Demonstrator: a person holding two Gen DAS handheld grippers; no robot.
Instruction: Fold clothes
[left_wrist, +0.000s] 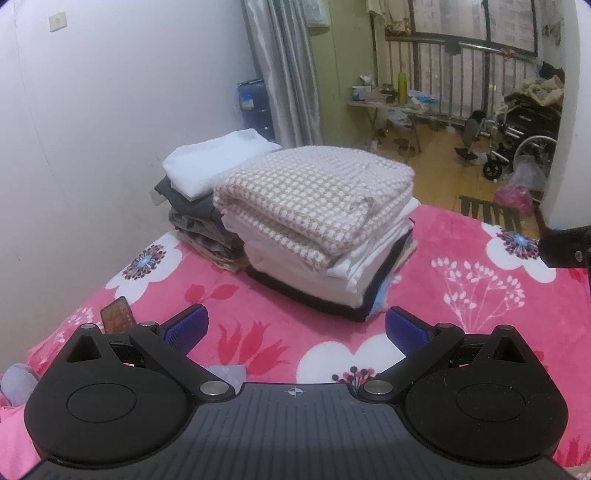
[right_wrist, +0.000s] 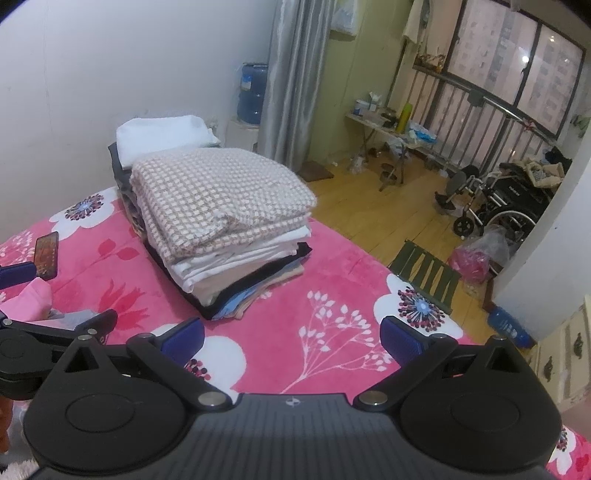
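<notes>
Standing by the bed (left_wrist: 461, 258), I'd say most of the folding looks done: two stacks sit side by side on the pink flowered blanket, close to the wall. The near stack (left_wrist: 325, 236) is topped by a checked cloth (left_wrist: 314, 192), with white, beige, pale blue and black layers squared up beneath it; behind it and touching it, the far stack (left_wrist: 207, 206) carries a white folded piece (left_wrist: 218, 158) over grey and patterned ones. Both grippers hover above the blanket short of the near stack, touching nothing. The left gripper (left_wrist: 295, 328) has its blue pads spread wide with only blanket between them, and the right gripper (right_wrist: 291, 338) is likewise released, nothing in its jaws. What may be left lies at the near left edge: a pink cloth (right_wrist: 35, 299) and a bit of pale grey fabric (left_wrist: 16, 380) sit loose there, unfolded as far as I can make out, though too little shows to say what they are. My guess is that one of them is next. A phone (left_wrist: 118, 314) lies on the blanket beside them. As for containers, nothing on the bed holds the clothes; they rest straight on the blanket. Across the room a blue water jug (right_wrist: 253, 92) stands in the corner, its fill hard to tell, and a plastic bag (right_wrist: 476, 258) with something pink inside slumps on the floor near a wheelchair (right_wrist: 498, 206).
</notes>
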